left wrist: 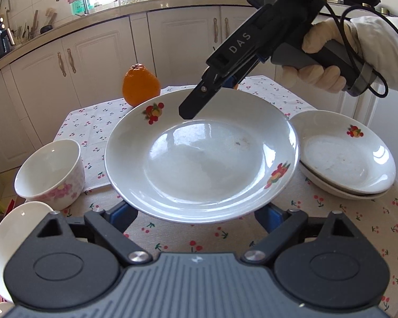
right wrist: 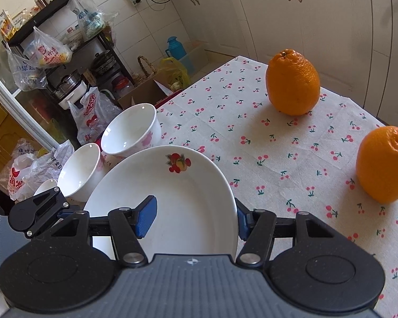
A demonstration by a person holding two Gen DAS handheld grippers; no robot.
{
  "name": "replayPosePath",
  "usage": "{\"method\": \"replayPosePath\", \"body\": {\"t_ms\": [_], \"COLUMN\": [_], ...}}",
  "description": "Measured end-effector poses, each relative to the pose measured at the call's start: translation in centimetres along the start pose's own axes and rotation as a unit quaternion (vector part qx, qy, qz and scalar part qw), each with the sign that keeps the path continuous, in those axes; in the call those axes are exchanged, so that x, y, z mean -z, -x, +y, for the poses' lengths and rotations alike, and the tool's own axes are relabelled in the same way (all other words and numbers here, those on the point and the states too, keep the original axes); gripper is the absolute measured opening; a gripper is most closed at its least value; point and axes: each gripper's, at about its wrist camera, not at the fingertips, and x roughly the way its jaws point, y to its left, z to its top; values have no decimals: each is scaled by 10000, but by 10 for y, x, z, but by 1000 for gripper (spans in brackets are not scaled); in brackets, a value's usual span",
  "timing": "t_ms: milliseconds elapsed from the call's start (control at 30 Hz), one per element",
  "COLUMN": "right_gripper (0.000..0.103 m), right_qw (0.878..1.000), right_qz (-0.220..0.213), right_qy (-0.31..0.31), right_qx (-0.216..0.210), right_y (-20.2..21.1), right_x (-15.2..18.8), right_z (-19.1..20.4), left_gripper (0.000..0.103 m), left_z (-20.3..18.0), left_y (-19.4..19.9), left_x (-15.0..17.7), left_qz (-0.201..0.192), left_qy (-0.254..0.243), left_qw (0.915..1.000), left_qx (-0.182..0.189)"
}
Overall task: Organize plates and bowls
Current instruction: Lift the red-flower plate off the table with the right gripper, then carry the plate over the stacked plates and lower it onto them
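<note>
- Blue-padded and closed tight, the fingers of my right gripper (right wrist: 193, 220) pinch the rim of a white plate (right wrist: 172, 198): one pad lies on its inner face, the other behind its edge.
- From the left camera I see the same gripper (left wrist: 191, 110) reaching down onto the plate's (left wrist: 199, 159) far rim, with a gloved hand (left wrist: 323, 53) on its handle.
- My left gripper (left wrist: 197, 213) has its fingers spread wide; the plate's near rim hangs over them. I cannot tell whether they touch it.
- That plate has fruit prints on it and looks raised off the surface (left wrist: 331, 225), which wears a cherry-print cloth.
- Right of it in the left view, a stack of plates (left wrist: 347, 159) sits on the cloth.
- Left of it stand a flowered bowl (left wrist: 50, 175) and a second bowl (left wrist: 13, 238) at the surface's edge.
- Beyond the plate stands an orange (left wrist: 140, 84); the right camera shows another orange (right wrist: 382, 164) well apart from it.
</note>
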Motion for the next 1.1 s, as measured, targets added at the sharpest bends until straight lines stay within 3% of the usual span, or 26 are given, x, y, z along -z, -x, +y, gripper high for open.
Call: {"method": "replayPosePath", "body": {"t_ms": [567, 1100], "right_gripper": [66, 66], "right_qw": [9972, 9880], "right_qz": [-409, -722], "right_qy": [-415, -949], "right_qx": [461, 978], "right_y": [63, 117], "right_x": [59, 128], "right_z": [2, -6], "left_gripper": [94, 94], "left_z": [-38, -84], "left_y": [14, 8], "left_x": [-10, -15], "left_qz": [-86, -90], "left_qy": [-583, -1065], "left_qw": [9966, 9866], "left_qx": [572, 1232]}}
